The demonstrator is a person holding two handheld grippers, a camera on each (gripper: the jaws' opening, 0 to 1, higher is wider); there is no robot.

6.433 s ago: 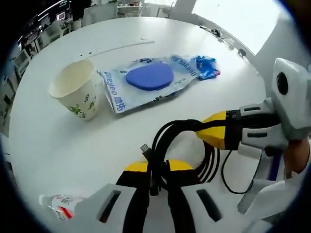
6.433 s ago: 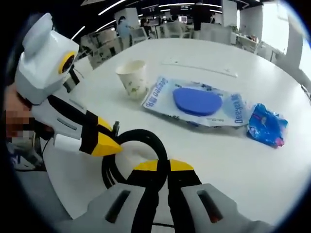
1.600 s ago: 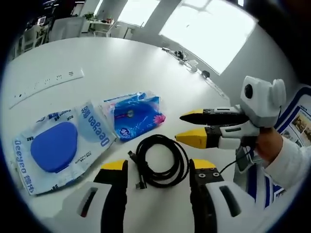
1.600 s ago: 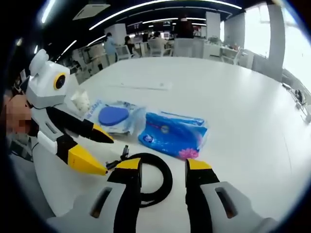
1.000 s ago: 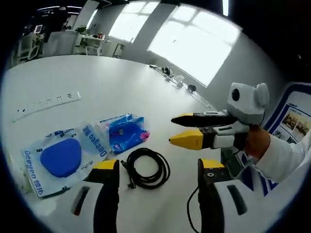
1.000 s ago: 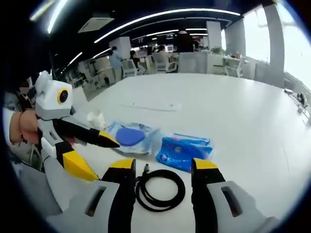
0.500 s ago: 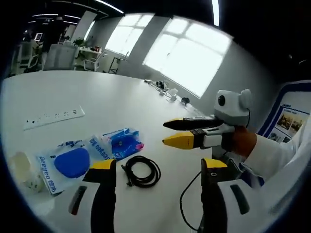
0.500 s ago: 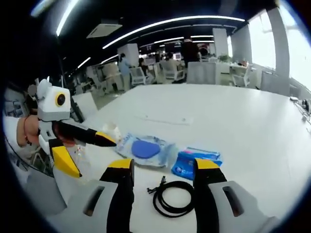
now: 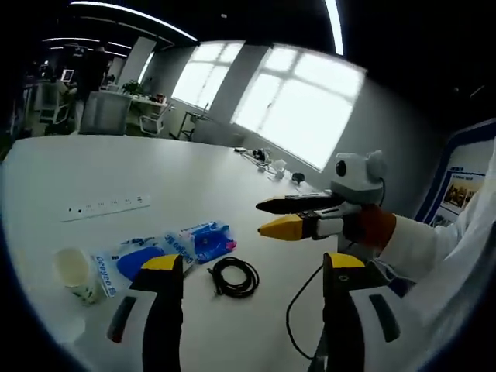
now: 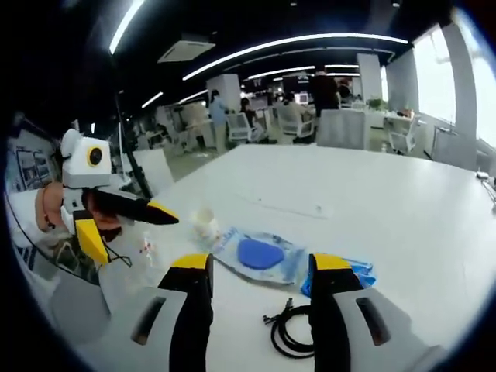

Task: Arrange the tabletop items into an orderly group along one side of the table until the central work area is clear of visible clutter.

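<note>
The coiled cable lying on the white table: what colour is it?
The coiled cable is black, clearest in the left gripper view.

We observed a large white table (image 9: 116, 182) in an open-plan office. Tall bright windows (image 9: 298, 108) lined a grey wall (image 9: 403, 147). Strip ceiling lights (image 10: 310, 43) ran overhead; beyond the table stood desks and chairs (image 10: 298, 116).

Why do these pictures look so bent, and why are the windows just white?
Fisheye lenses curve both views: the table edge bows in the left gripper view, and ceiling lights arc in the right gripper view. The windows are blown out by daylight in the left gripper view. The cup near that view's rim looks soft.
</note>
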